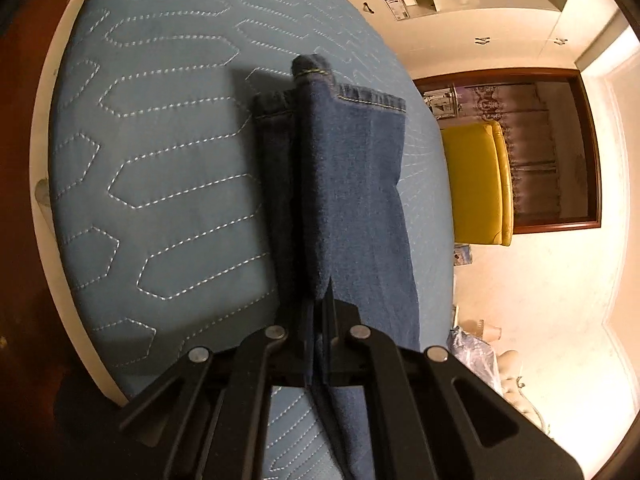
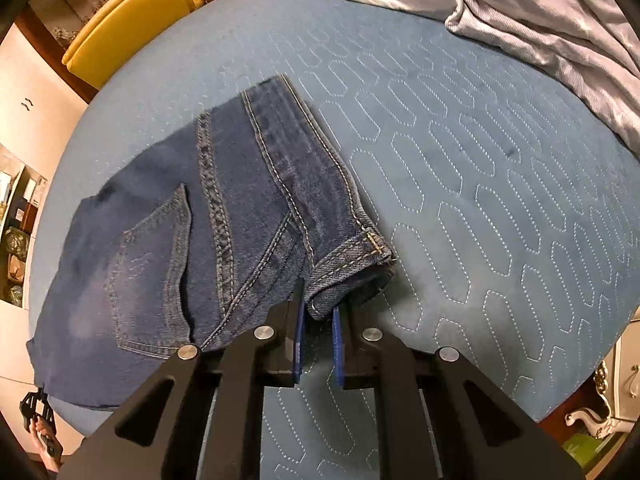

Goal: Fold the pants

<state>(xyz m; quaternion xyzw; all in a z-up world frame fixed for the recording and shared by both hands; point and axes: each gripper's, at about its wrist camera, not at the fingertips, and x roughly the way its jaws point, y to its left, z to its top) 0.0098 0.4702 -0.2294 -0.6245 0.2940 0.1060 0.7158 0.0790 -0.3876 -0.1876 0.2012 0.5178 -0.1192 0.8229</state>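
Blue quilted bedcover (image 2: 460,184) with pale stitched lozenge shapes fills both wrist views, spread over a bed in a warmly lit room. Dark blue denim pants (image 2: 192,216) lie on this cover. From the right wrist camera the waist end is nearest: a back pocket, the seat seam and the waistband with a belt loop face up, and the fabric spreads away to the left, nearly to the bed's edge. The right gripper (image 2: 318,320) is clenched on the near corner of the waistband, a fold of denim pinched between its blue-padded fingers (image 2: 298,340). A grey blanket (image 2: 540,12) with white stars is bunched at the far right of the bed, well apart from the pants. A yellow chair (image 2: 120,20) stands beyond the bed's far left edge. At the lower left corner of this view a hand holding the other black gripper is partly visible, too small to read.

From the left wrist camera the leg end of the pants (image 1: 352,168) stretches away over the cover, the hemmed cuffs (image 1: 360,98) farthest off, one leg lying over the other. The left gripper (image 1: 320,312) is clamped on a raised fold of denim close to the lens, its black fingers nearly together. The same yellow chair (image 1: 476,184) sits beside a dark wooden door frame (image 1: 592,148), and pale cupboards (image 1: 500,36) line the wall behind
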